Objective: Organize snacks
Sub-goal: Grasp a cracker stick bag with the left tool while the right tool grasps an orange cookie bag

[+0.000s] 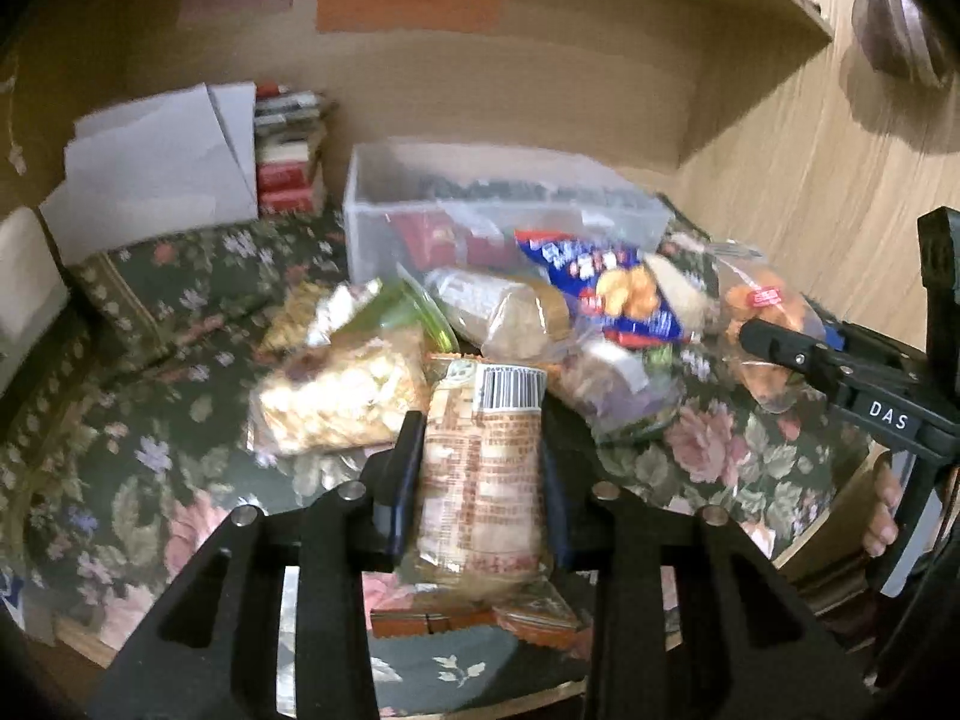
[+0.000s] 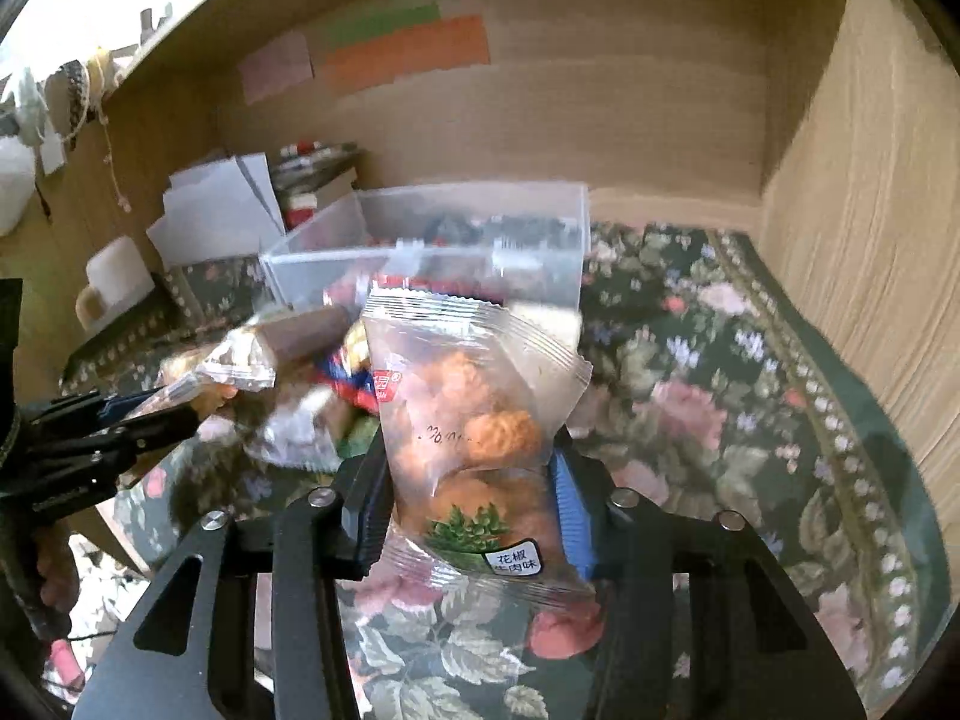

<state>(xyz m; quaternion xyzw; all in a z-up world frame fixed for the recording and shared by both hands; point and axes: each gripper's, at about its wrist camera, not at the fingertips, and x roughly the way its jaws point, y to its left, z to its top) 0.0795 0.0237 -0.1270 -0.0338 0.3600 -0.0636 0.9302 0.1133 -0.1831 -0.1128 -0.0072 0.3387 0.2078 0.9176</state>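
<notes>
The likeliest trouble is a packet sliding free on the way to the clear rectangular plastic bin (image 1: 420, 204) that stands behind the pile on the flowered dark-green tablecloth (image 1: 180, 360). Both wrappers are slick film pinched only across the middle, so a quick swing or a knock on the bin's rim could let one twist and drop. The two tools also work near each other, and a crossing path could make them collide.

The left gripper (image 1: 480, 450) is clenched on a tan, printed snack packet with a barcode label (image 1: 486, 468); the packet stands lengthwise between the fingers, its top end reaching past the tips and its crimped orange end hanging back toward the camera. The right gripper (image 2: 471, 480) is clamped on a clear packet of orange fried snacks (image 2: 468, 420), gripped across its lower half, the upper half poking forward and leaning slightly left (its top seal overlaps the bin in that view). The remaining heap of mixed snack packets (image 1: 540, 312) lies in front of the bin.
</notes>
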